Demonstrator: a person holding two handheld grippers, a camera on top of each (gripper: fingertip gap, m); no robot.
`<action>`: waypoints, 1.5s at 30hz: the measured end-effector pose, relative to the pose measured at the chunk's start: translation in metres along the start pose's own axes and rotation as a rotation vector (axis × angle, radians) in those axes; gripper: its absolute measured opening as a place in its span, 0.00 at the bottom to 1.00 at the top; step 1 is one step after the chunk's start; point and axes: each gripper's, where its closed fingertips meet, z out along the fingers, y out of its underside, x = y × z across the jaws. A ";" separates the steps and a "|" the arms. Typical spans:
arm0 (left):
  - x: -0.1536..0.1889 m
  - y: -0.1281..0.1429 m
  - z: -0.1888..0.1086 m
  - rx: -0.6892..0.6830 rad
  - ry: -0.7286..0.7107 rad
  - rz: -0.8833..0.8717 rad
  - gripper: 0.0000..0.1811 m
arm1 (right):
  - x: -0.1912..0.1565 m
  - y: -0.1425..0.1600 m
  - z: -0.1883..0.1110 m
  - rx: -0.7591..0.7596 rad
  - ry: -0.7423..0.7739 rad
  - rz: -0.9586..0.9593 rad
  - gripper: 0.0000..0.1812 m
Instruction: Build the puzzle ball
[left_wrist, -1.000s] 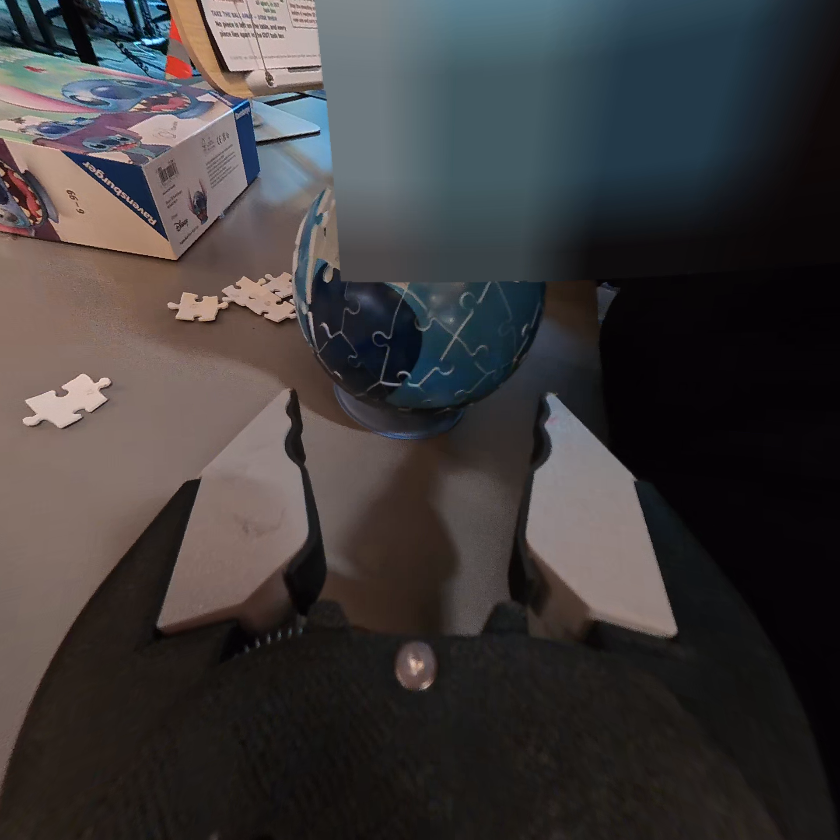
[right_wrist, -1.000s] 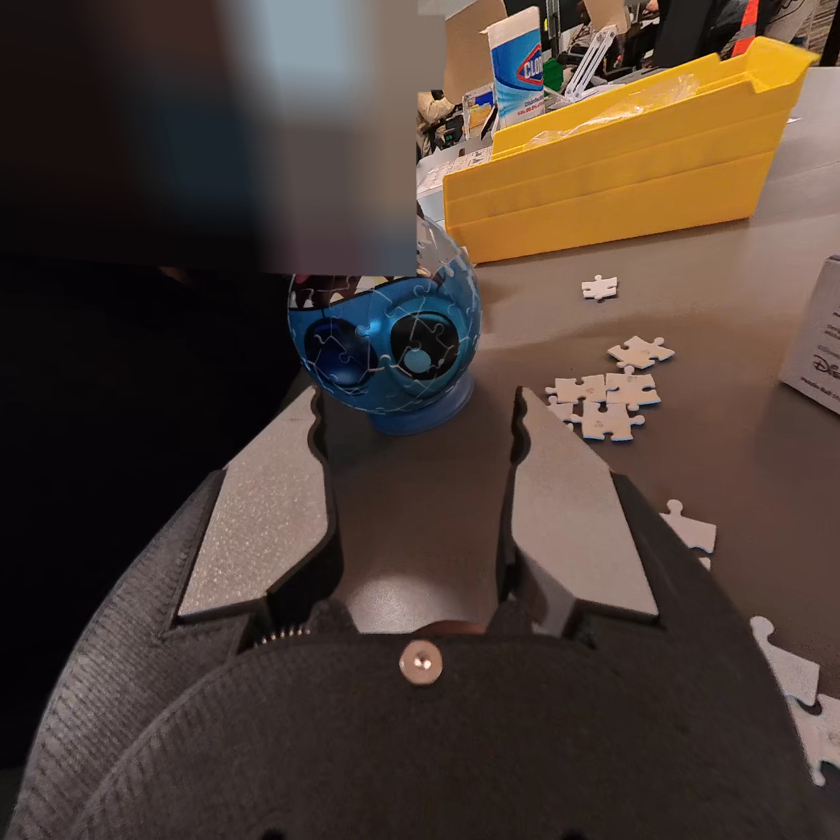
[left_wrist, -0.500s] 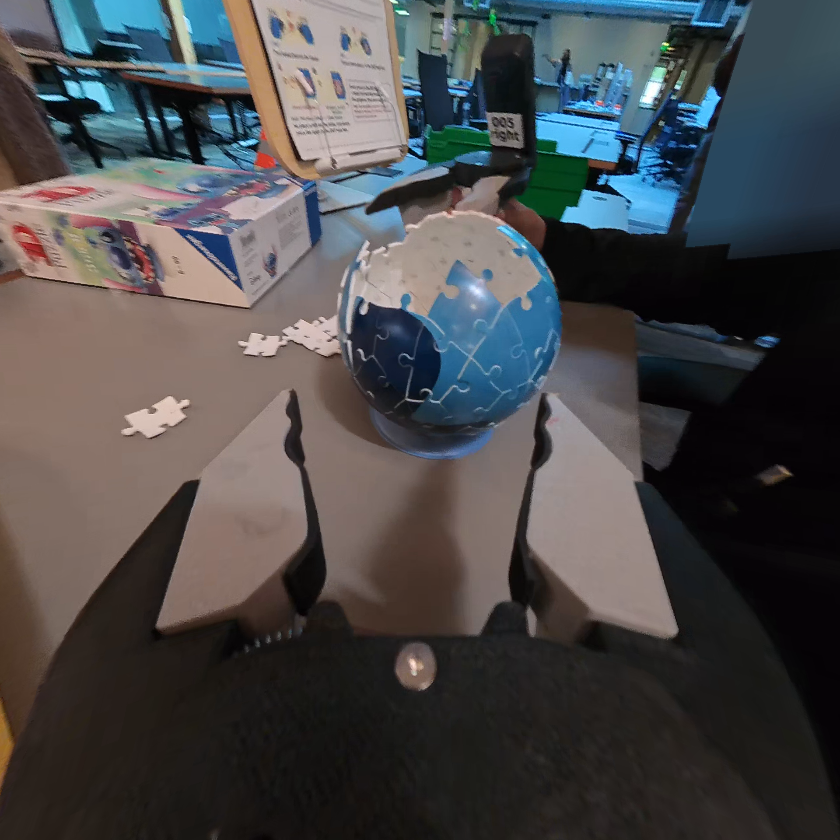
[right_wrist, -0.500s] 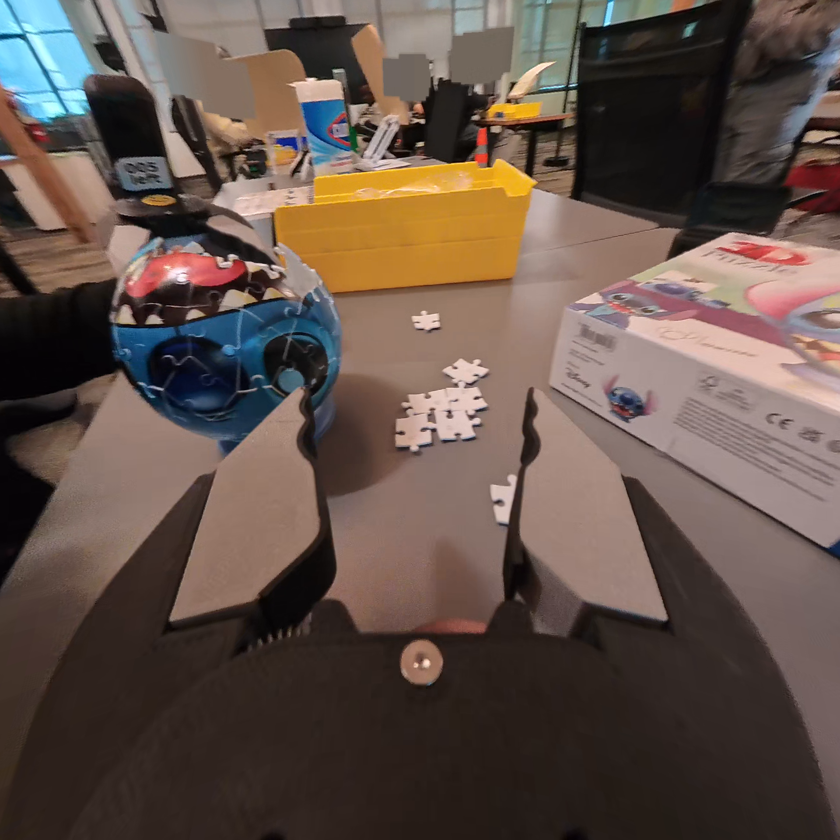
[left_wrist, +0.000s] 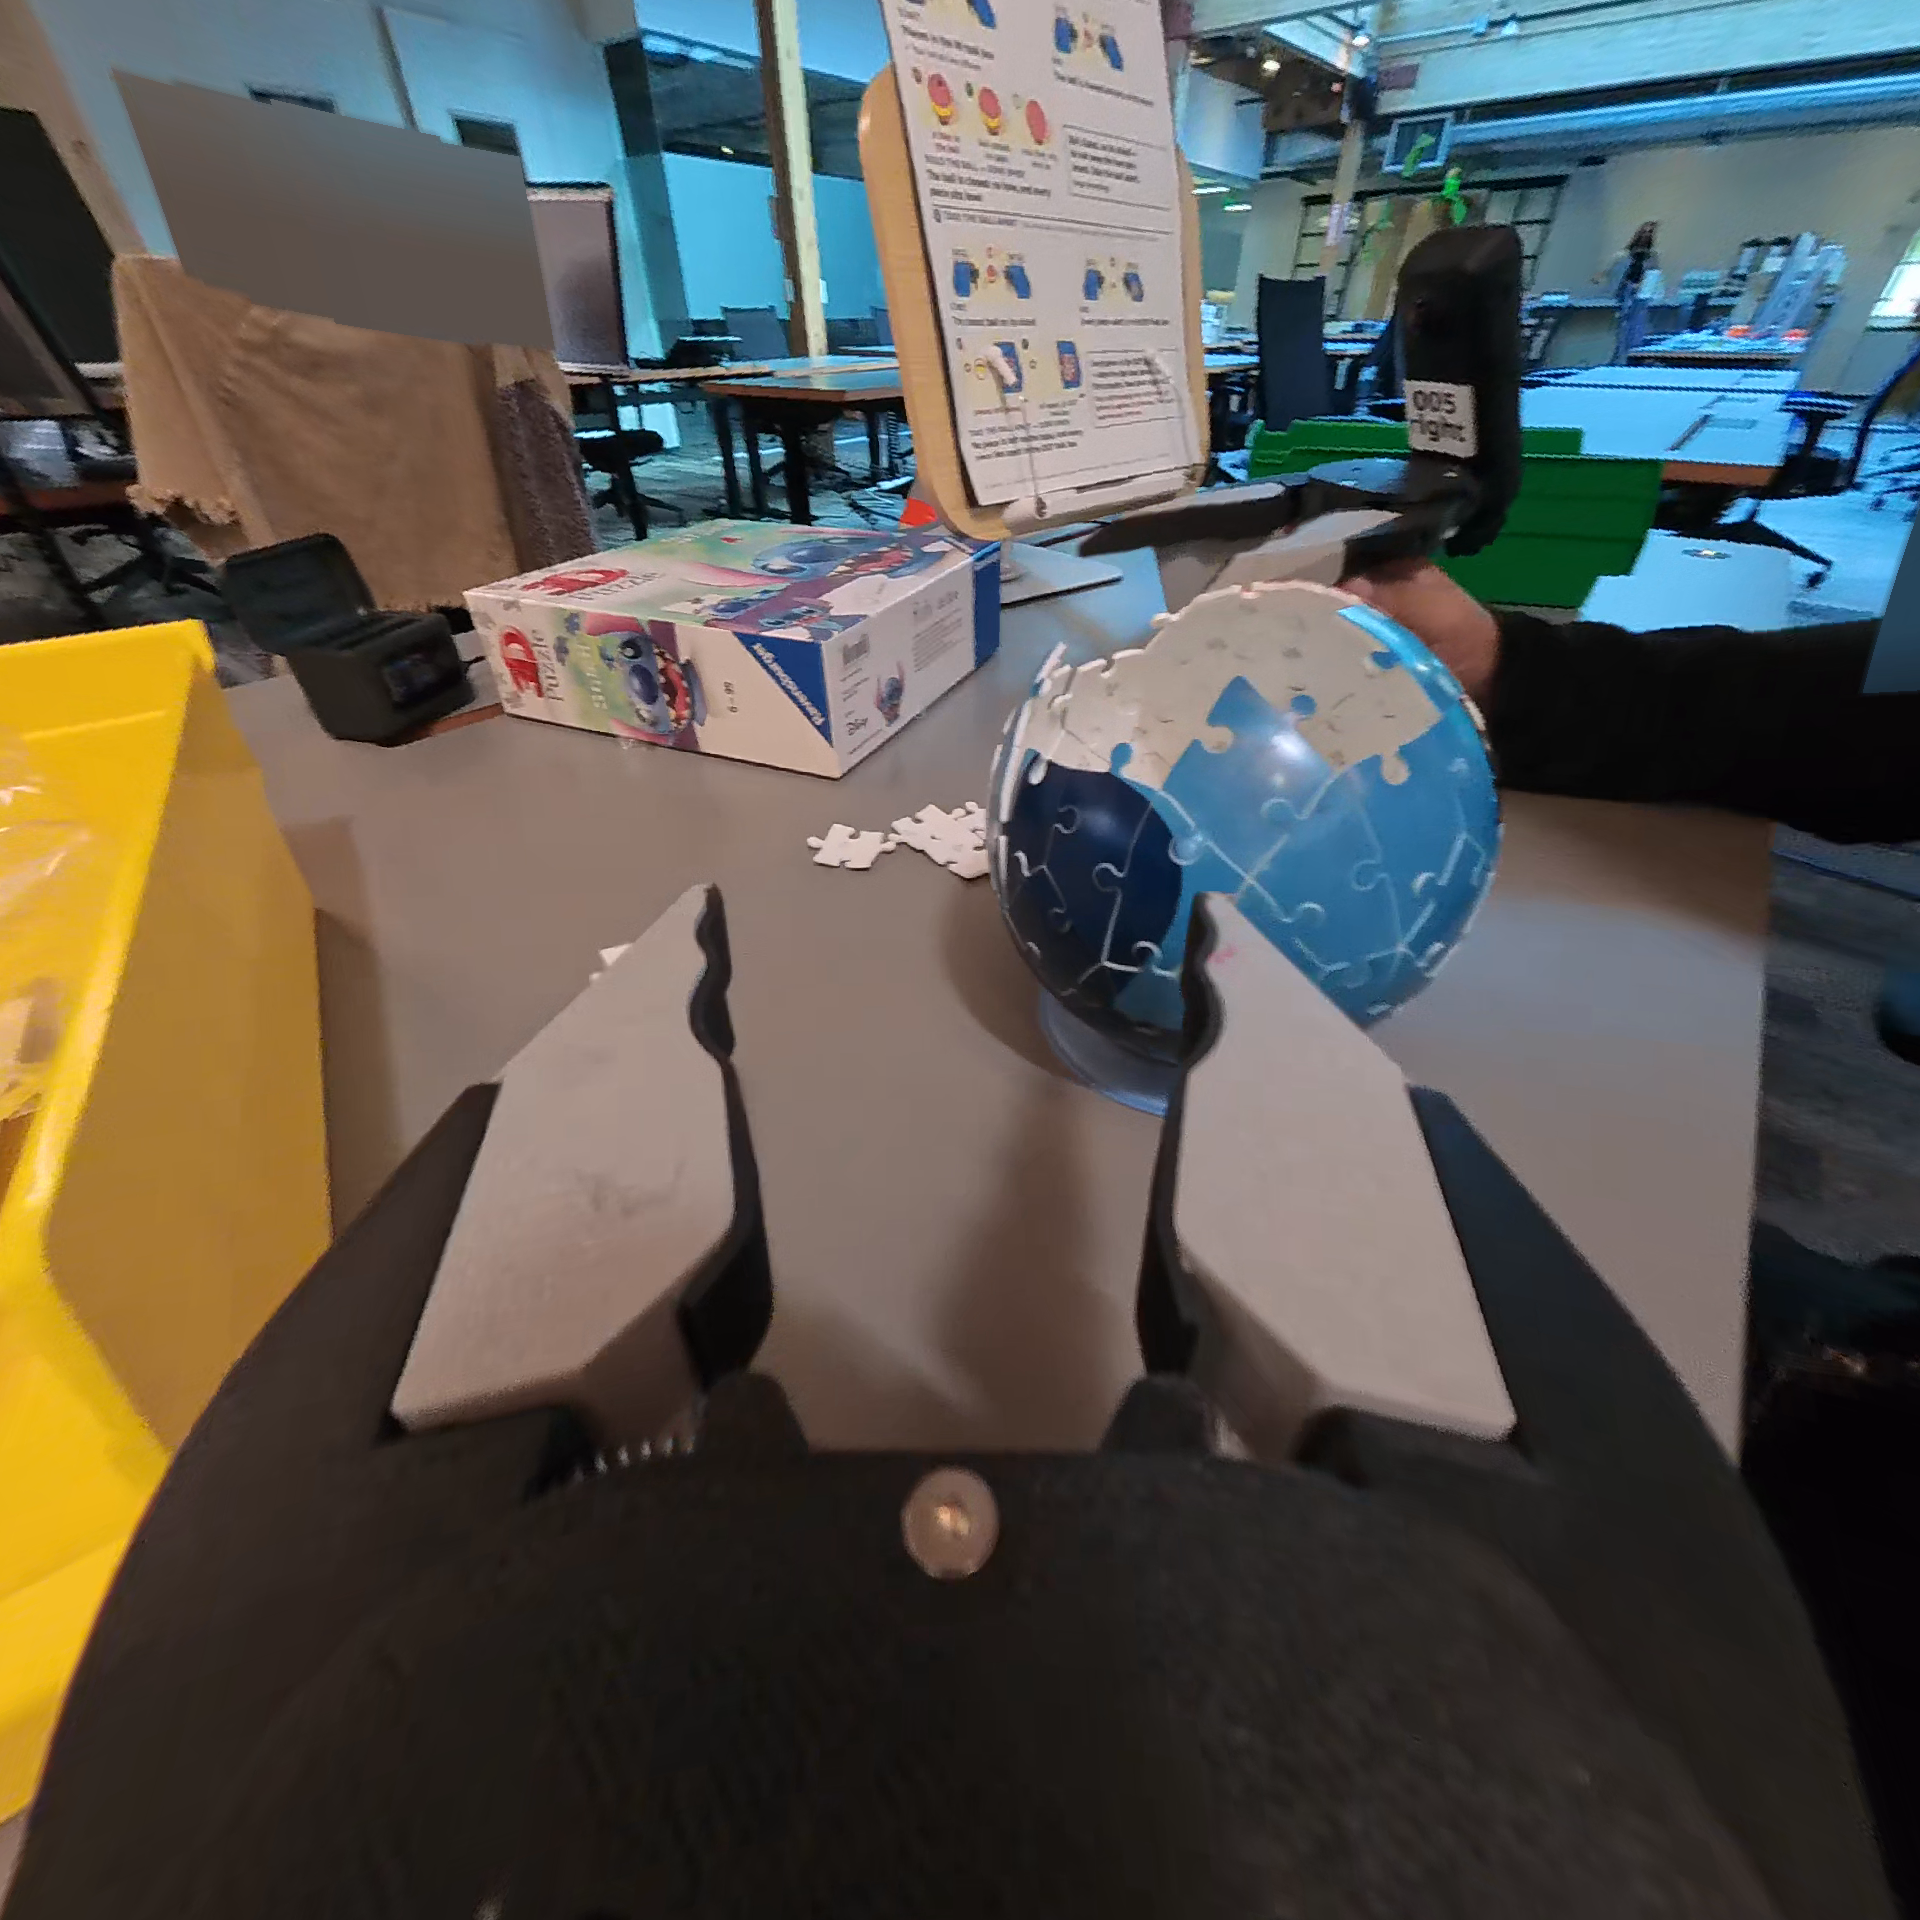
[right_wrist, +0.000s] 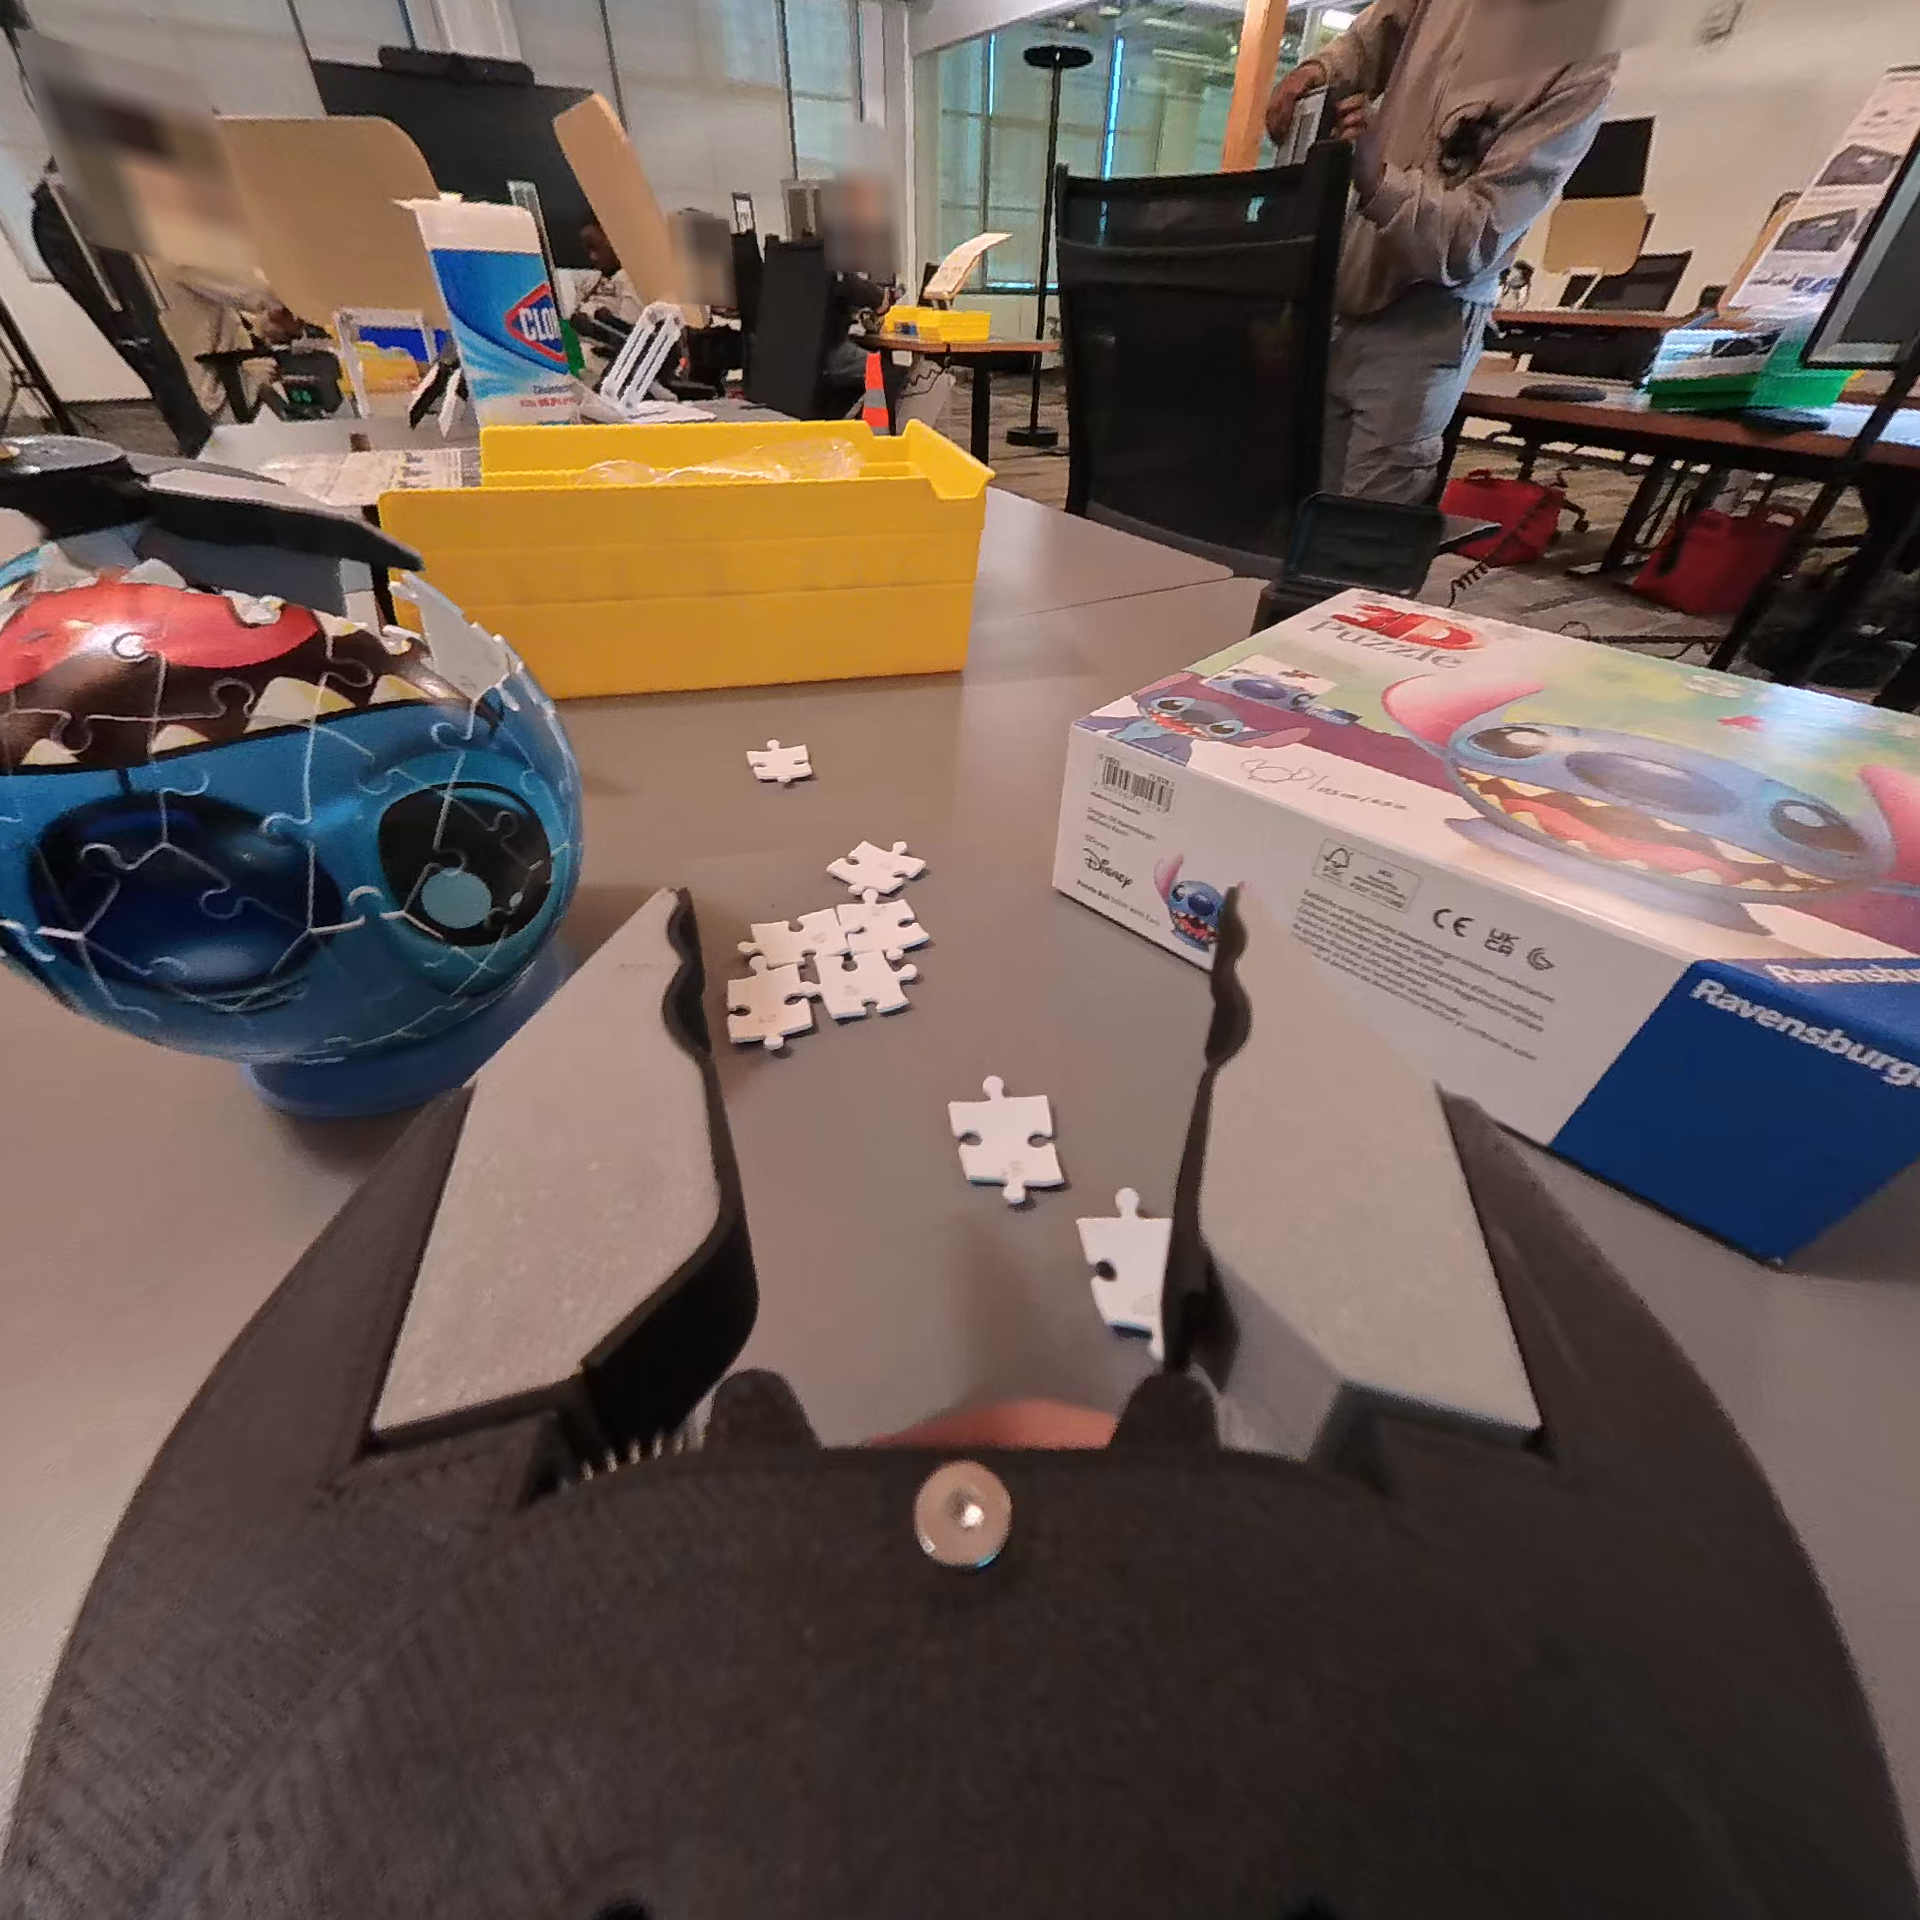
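Two grey, flat-faced fingers with wavy black inner edges spread wide on the left gripper (left_wrist: 954, 935), nothing between them, above the smooth grey table (left_wrist: 540, 883). The puzzle ball (left_wrist: 1257, 821) stands on a round blue base just ahead and to the right, its glossy curved pieces dark and light blue, with plain white piece-backs showing at its open top. Beyond it lie loose white pieces (left_wrist: 914, 836), a printed cardboard puzzle box (left_wrist: 748, 665) and a clipboard (left_wrist: 1039, 260) of instructions; a yellow plastic bin (left_wrist: 125, 1039) fills the left edge.

In the right wrist view, the right gripper (right_wrist: 954, 925) likewise gapes wide and empty. The ball (right_wrist: 260, 831) sits to the left, its painted face of eyes and red mouth turned this way. Flat interlocking pieces (right_wrist: 831, 956) lie ahead between the fingers, the box (right_wrist: 1507, 883) to the right, the bin (right_wrist: 686, 582) behind.
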 end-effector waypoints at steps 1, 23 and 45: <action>-0.004 -0.001 0.000 0.005 -0.023 0.001 0.47 | 0.002 -0.001 0.000 0.011 0.007 -0.003 0.52; -0.051 -0.004 -0.015 0.041 -0.285 0.023 0.27 | 0.008 0.000 0.026 -0.022 -0.127 0.096 0.42; -0.031 -0.001 -0.011 -0.004 -0.275 0.137 0.33 | 0.063 0.006 -0.018 -0.035 0.373 0.004 0.39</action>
